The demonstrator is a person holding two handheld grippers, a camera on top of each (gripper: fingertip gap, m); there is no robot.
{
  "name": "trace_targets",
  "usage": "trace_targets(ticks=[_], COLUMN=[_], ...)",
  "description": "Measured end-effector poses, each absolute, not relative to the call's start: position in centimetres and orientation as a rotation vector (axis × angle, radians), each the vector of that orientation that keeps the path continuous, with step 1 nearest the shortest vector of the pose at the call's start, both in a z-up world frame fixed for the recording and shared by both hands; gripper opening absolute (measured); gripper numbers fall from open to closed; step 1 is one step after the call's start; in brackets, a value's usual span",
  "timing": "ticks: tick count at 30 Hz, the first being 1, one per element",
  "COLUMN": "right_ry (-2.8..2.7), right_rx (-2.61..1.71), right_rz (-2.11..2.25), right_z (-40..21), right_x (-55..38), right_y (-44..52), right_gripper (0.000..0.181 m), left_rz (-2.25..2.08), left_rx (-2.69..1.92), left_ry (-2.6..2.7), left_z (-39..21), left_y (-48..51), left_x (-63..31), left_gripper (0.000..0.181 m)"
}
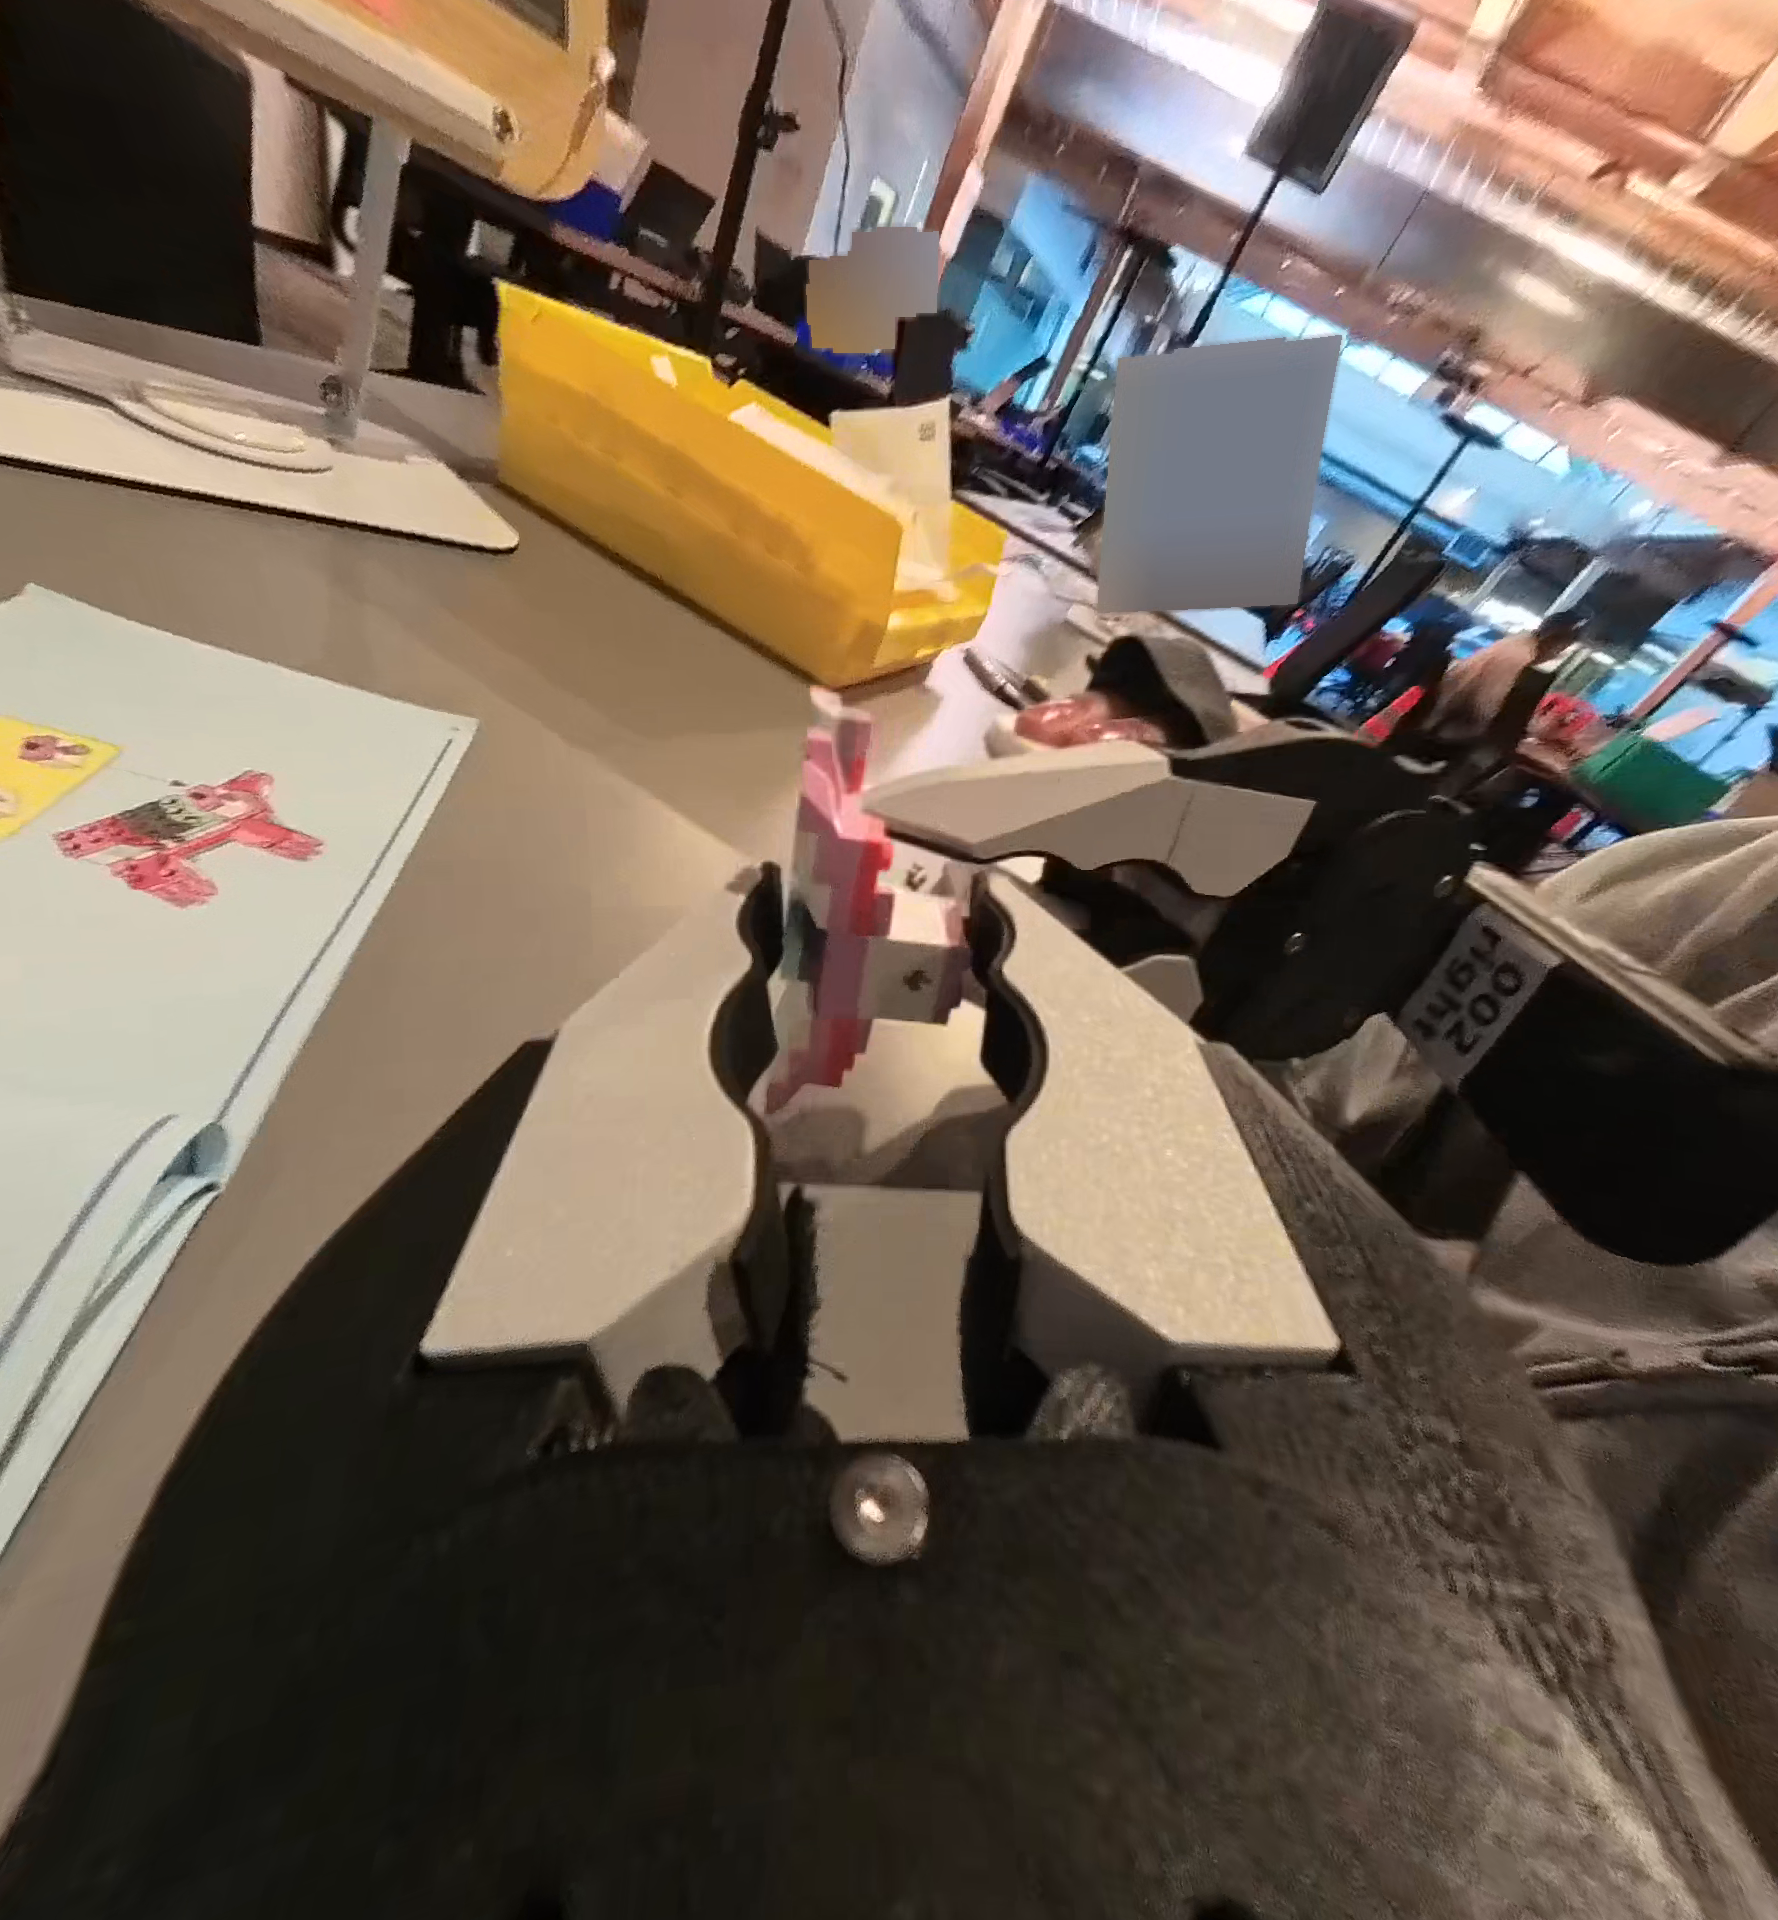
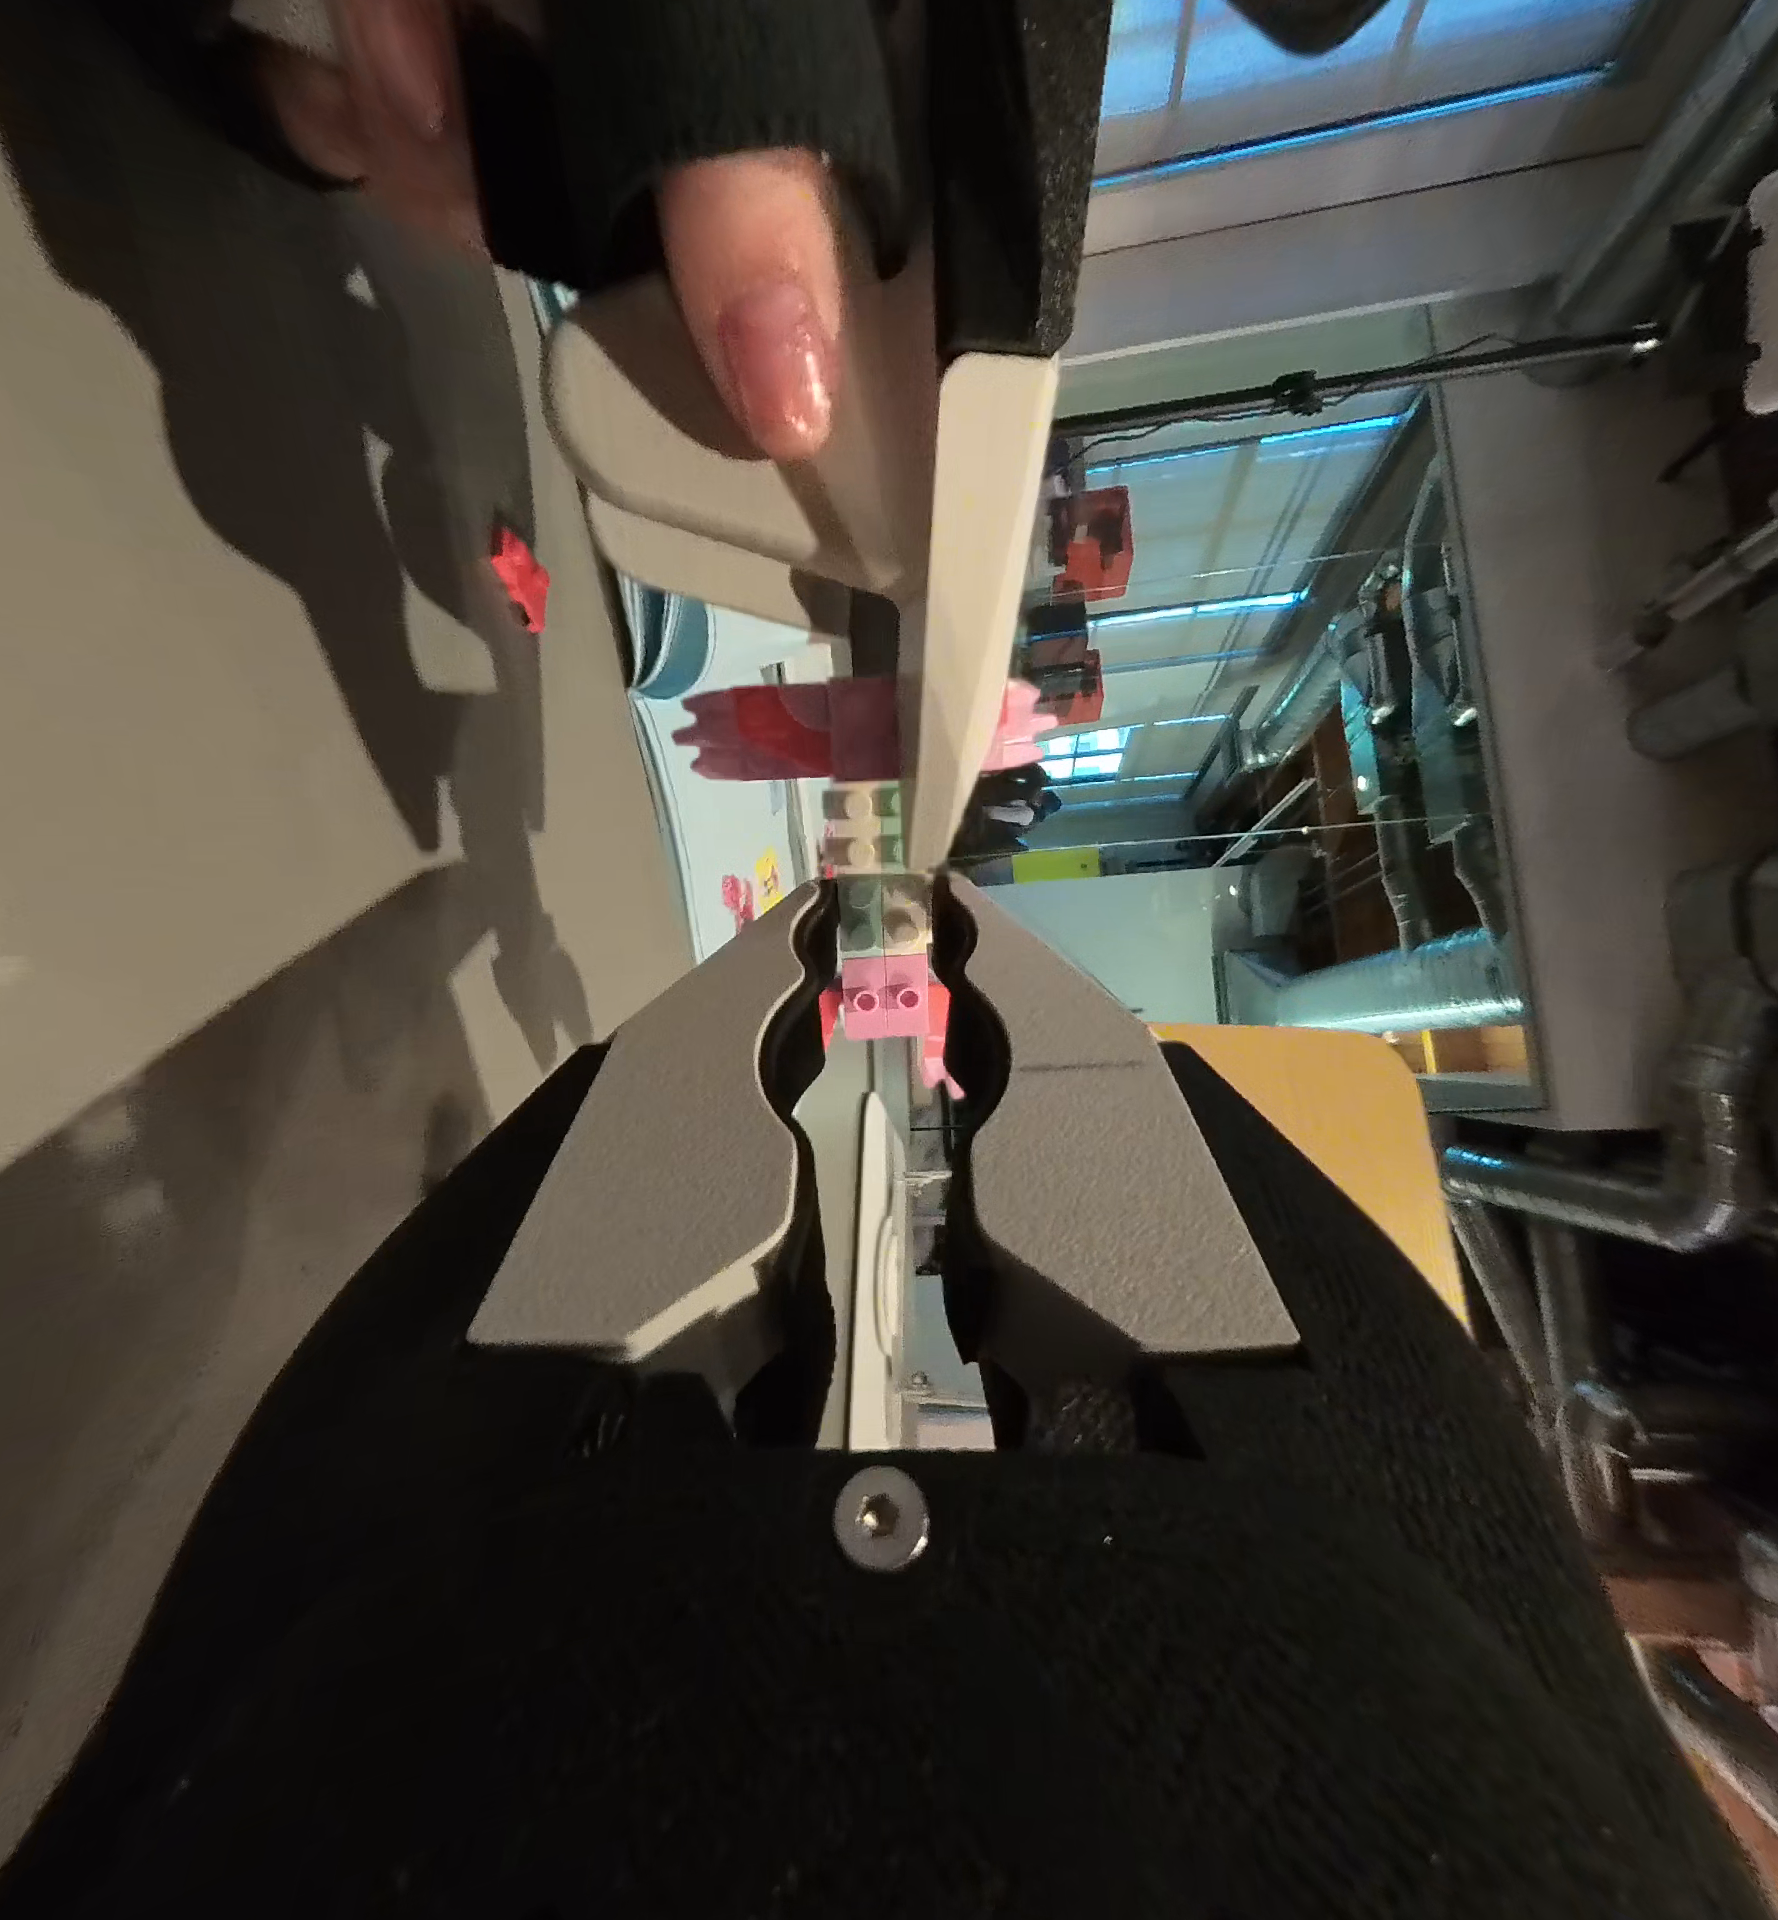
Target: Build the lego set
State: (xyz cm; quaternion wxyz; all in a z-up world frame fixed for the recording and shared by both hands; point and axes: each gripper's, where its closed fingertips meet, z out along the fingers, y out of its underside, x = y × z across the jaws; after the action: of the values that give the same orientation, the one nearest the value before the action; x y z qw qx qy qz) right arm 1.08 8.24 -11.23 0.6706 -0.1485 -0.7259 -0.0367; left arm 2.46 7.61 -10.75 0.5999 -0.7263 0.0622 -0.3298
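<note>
Grey tabletop (image 1: 594, 665): pink lego model (image 1: 843, 935) clamped by left hand-held gripper (image 1: 864, 914) and right hand-held gripper (image 2: 880, 914); instruction booklet (image 1: 189, 883) nearby.

Our two grippers (image 1: 869, 904) (image 2: 880, 883) have grey wavy-edged fingers (image 1: 1103, 1081) on black textured bodies with a silver screw (image 1: 878, 1509), and we wear a black knit cuff (image 2: 719, 114).

right claw (image 2: 883, 940) gripping lego model (image 2: 883, 982)

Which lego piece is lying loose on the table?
The small red piece, alone on the table; the pink model is clamped between the left tool and right tool.
</note>
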Motion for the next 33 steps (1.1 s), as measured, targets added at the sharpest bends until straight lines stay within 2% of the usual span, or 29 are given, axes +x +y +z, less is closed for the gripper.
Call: trace_targets(ticks=[6, 19, 26, 33], right_ry=[-1.665, -1.828, -1.710, -1.791], right_rx=[-0.338, -0.561, -0.300, -0.542], right_rz=[-0.027, 0.515, 0.055, 0.598], right_z=[-11.9, -12.4, -11.8, -11.6], right_x=[1.2, 2.2, 2.0, 2.5], right_y=[8.2, 7.5, 7.9, 6.9], right_gripper=[0.015, 0.015, 0.014, 0.015], left_rz=[-0.747, -0.919, -0.954, -1.043], left_rx=[-1.727, -1.727, -1.716, -1.678], left_ry=[0.136, 0.123, 0.086, 0.099], left_z=[-11.5, -11.7, -11.5, -11.0], left_y=[7.7, 7.4, 7.4, 7.0], left_x=[2.3, 3.0, 2.9, 3.2], left_gripper=[0.033, 0.033, 0.032, 0.033])
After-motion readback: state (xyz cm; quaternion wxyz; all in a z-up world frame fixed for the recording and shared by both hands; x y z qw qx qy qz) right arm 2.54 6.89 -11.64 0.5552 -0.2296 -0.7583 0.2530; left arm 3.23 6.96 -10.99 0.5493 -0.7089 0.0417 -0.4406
